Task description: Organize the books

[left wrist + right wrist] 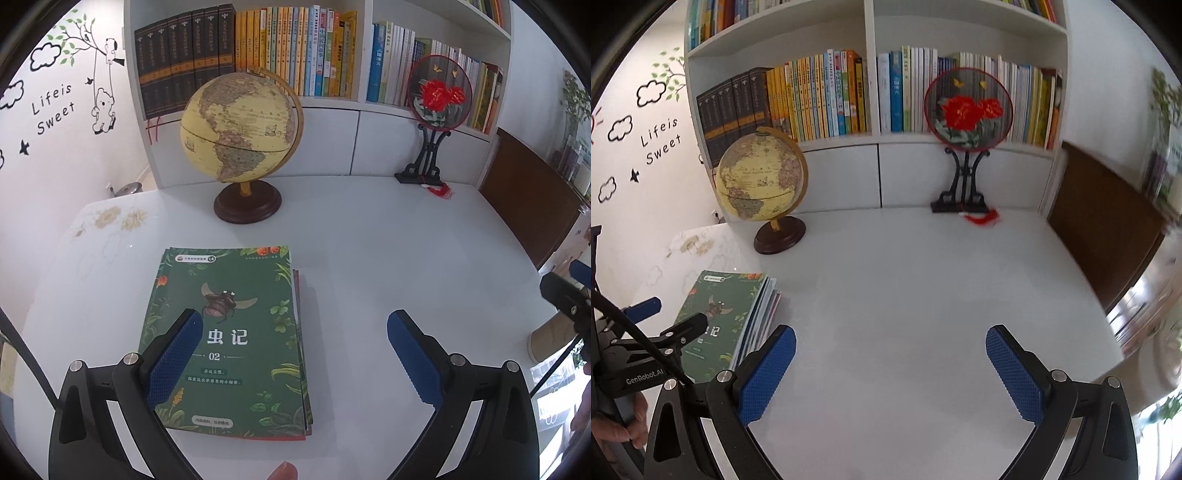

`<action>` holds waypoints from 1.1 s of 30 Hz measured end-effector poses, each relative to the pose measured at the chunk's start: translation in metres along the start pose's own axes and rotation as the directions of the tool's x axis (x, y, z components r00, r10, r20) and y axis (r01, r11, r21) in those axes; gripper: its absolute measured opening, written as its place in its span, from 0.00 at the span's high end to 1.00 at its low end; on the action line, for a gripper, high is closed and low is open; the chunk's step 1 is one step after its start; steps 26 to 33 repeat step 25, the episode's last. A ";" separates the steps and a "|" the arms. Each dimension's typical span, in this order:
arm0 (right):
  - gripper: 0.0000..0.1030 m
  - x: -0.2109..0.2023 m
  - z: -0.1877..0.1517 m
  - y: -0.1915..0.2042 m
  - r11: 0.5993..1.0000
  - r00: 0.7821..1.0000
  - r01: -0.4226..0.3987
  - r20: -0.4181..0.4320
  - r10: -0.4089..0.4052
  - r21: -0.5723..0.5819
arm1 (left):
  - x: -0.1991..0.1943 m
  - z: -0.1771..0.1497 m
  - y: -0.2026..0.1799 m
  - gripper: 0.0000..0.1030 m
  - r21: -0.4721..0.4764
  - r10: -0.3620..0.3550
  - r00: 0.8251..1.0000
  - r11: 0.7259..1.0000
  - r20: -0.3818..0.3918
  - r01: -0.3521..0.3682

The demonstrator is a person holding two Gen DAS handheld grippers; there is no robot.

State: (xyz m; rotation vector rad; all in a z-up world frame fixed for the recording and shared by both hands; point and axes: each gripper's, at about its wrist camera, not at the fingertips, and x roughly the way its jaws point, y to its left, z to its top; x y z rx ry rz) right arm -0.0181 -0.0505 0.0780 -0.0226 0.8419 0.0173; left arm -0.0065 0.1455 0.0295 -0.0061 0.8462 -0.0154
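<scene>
The left gripper [295, 354] has its blue pads spread wide and holds nothing; its left finger [173, 362] hangs over the cover of the green book [229, 332], while the other finger sits over bare table to the right of the book. Seen from this gripper, the stack of books [301, 369] lies at about 11 o'clock, close in, so the gripper is off-centre to the right of it. The stack's long axis runs roughly 12 to 6, straight away from the tool, with the open page edges facing 3 o'clock.

The right gripper [890, 373] is also spread apart and empty, over the bare white table [923, 280]. From it the stack is at about 10 o'clock, just beside its left finger but not touching, as far as I can tell. The left gripper is plainly the nearer of the two — I judge it the one placed to take the books.

The top book is a thin green paperback with a beetle and leaves on its cover, lying flat and face up. A few more thin books lie under it, their edges slightly stepped out on the right side, one with a red edge.

Farther out, at 12 o'clock, stands a globe [240, 129], and behind it a bookshelf [362, 105] packed with upright books — likely where the stack belongs.
</scene>
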 end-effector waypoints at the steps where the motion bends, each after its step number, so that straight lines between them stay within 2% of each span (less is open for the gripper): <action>1: 0.00 0.000 0.002 0.000 1.000 1.000 0.001 0.001 -0.001 0.000 | 0.000 0.000 0.000 0.03 0.003 0.005 1.000 1.000 0.003 -0.005; 9: 0.00 0.006 -0.005 0.007 0.999 0.999 -0.032 -0.038 0.033 0.027 | 0.000 -0.001 -0.001 0.02 0.020 0.023 1.000 1.000 0.013 -0.023; 33: 0.00 0.007 -0.006 0.001 0.997 0.997 -0.036 -0.062 0.041 0.068 | 0.001 -0.001 -0.001 0.02 0.018 0.005 1.000 1.000 0.009 -0.005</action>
